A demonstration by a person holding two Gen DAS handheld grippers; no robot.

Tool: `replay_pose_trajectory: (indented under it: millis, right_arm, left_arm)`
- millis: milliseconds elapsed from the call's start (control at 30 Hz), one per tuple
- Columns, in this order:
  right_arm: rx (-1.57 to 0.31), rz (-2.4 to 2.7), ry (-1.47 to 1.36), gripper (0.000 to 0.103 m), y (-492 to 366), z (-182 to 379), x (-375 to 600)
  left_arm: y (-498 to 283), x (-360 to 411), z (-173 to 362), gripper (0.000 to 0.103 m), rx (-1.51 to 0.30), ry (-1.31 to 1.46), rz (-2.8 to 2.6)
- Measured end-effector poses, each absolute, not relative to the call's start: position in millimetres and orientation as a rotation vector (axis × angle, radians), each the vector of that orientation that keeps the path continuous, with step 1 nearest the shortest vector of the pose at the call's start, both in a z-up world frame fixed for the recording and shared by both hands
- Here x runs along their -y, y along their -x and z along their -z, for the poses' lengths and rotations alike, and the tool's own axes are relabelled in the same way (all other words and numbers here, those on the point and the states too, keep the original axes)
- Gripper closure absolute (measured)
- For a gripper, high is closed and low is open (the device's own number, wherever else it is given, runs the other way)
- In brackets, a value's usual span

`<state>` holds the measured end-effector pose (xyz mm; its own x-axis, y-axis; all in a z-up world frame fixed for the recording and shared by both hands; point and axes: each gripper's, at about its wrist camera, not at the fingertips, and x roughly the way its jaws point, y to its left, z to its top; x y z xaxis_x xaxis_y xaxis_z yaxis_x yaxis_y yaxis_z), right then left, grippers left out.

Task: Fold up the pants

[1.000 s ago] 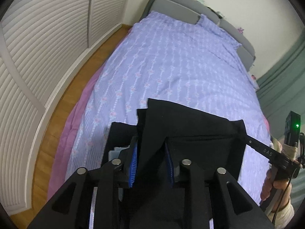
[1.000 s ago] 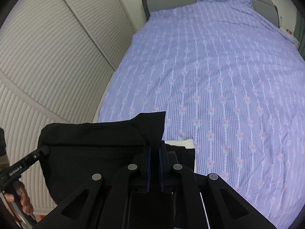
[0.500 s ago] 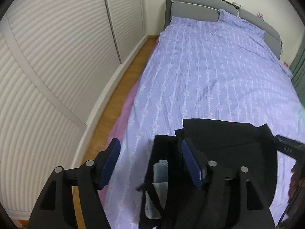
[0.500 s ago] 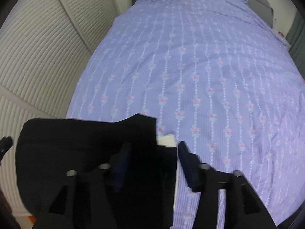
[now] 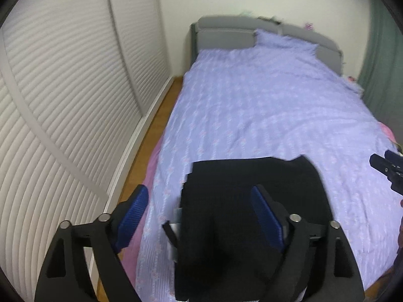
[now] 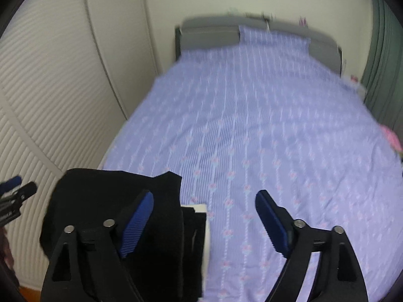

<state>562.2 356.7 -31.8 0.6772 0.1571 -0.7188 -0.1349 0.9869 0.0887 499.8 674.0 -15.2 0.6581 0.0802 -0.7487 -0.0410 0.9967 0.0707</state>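
The black pants [image 5: 252, 201] lie folded in a compact stack on the near end of the bed; they also show in the right wrist view [image 6: 113, 201], with a white lining edge [image 6: 199, 208] showing at the side. My left gripper [image 5: 201, 216] is open and empty, raised above the stack's left part. My right gripper [image 6: 205, 216] is open and empty, above the stack's right edge. The tip of the right gripper [image 5: 388, 171] shows at the right edge of the left wrist view.
The bed [image 5: 264, 105] has a lilac flowered cover, a pillow [image 5: 284, 41] and a grey headboard [image 5: 226, 32]. White louvred wardrobe doors [image 5: 63, 100] stand at the left across a strip of wood floor [image 5: 151, 136]. A green curtain [image 5: 382, 63] hangs at the right.
Both grippers opened and let go of the pants, which dropped folded onto the bed. Both grippers then pulled back and rose.
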Motion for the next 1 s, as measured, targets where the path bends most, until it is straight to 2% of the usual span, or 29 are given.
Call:
replay_pose_trajectory:
  millis: [100, 200, 567, 1000]
  right_arm:
    - [-0.744, -0.177, -0.025, 0.012, -526.4, 10.1, -340.4]
    - [-0.710, -0.168, -0.038, 0.011, -494.4, -3.8, -323.4]
    - [-0.664, -0.121, -0.105, 0.011, -376.4, -25.4, -234.7]
    - [-0.647, -0.131, -0.096, 0.011, -247.3, -34.0, -108.3]
  left_arm:
    - [-473.0, -653.3, -4.4, 0.006, -0.790, -0.055, -0.034]
    - [-445.3, -630.6, -18.9, 0.002, -0.744, -0.063, -0.002]
    - [-335.1, -518.8, -51.8, 0.000, -0.648, -0.123, 0.042]
    - [-204.0, -379.6, -56.6, 0.000, -0.620, -0.099, 0.051]
